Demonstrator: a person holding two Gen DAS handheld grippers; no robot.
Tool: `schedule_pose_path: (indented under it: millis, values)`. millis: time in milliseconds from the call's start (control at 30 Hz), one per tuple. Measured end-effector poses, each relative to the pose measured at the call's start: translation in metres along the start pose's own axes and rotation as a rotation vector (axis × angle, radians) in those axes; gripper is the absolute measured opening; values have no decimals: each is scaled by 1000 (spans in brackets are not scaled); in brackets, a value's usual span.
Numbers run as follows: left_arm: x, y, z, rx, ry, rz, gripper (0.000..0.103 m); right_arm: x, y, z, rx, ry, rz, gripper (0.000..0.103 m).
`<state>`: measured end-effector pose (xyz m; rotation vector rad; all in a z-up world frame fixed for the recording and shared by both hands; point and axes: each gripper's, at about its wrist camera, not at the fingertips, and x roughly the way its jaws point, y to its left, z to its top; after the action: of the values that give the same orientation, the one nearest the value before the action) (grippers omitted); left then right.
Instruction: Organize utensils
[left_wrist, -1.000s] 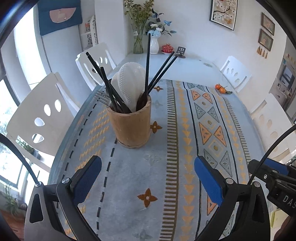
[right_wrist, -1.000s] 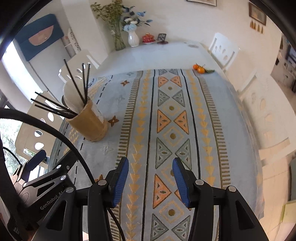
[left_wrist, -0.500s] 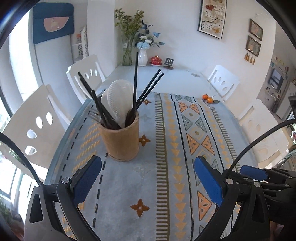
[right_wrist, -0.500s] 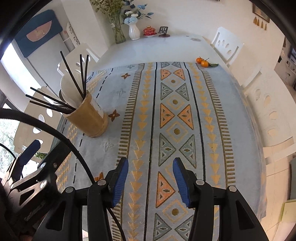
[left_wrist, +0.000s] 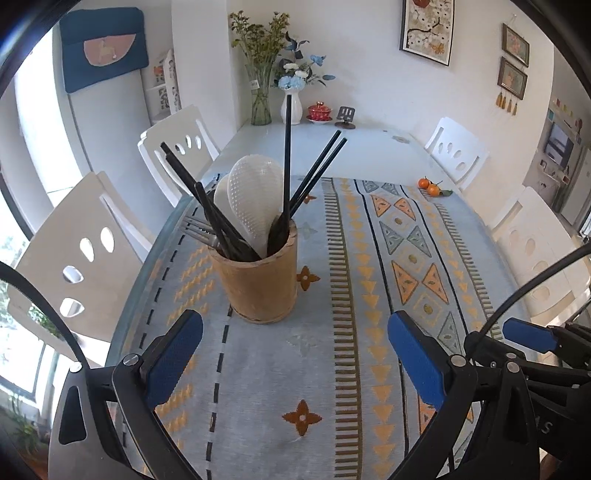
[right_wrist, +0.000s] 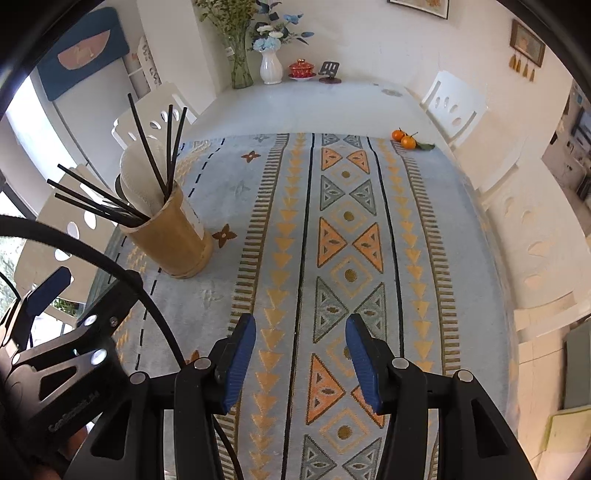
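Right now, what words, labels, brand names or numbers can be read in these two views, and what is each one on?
"GenRobot.AI", faint and tilted: on the body of the left gripper, seen in the right wrist view; the last letters are unsure.
A lone "S", end of a cut-off word: on the body of the right gripper, seen in the left wrist view.
White label on the utensil holder: too blurred to read.
Tag on the glass vase: too small to read.

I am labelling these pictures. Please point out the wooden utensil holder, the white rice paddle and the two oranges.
wooden utensil holder (left_wrist: 258, 284): left wrist view, front of its wall.
white rice paddle (left_wrist: 253, 199): left wrist view, middle of its dimpled blade.
two oranges (right_wrist: 403, 138): right wrist view, between the pair, on the nearer fruit.
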<state>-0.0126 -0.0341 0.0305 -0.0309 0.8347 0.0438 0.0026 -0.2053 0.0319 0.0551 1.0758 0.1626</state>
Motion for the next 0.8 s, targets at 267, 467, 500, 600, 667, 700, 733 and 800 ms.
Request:
schedule_pose_path:
  millis: [267,467,500,600,667,700,733,800]
  values:
    - [8,-2,-1,19,29,-30,101,5,-2,-1,24,27,-15,49]
    - [10,-5,-3,31,44,-52,101,7,-6,-1,51,38,-33,49]
    - [10,-5,-3,35,43,-53,101,7,-7,-1,54,38,-34,49]
    - [11,-5,-3,43,46,-56,101,9,-6,-2,58,43,-34,49]
    - [12,-5,-3,44,50,-57,101,10,-6,-3,63,49,-31,49]
    - [13,-6,-3,45,51,-58,101,11,-7,-3,66,52,-30,49]
    - [13,-5,-3,46,51,-57,101,12,-7,-4,69,56,-26,49]
    - [13,-6,-4,47,49,-55,101,13,-7,-4,73,60,-22,49]
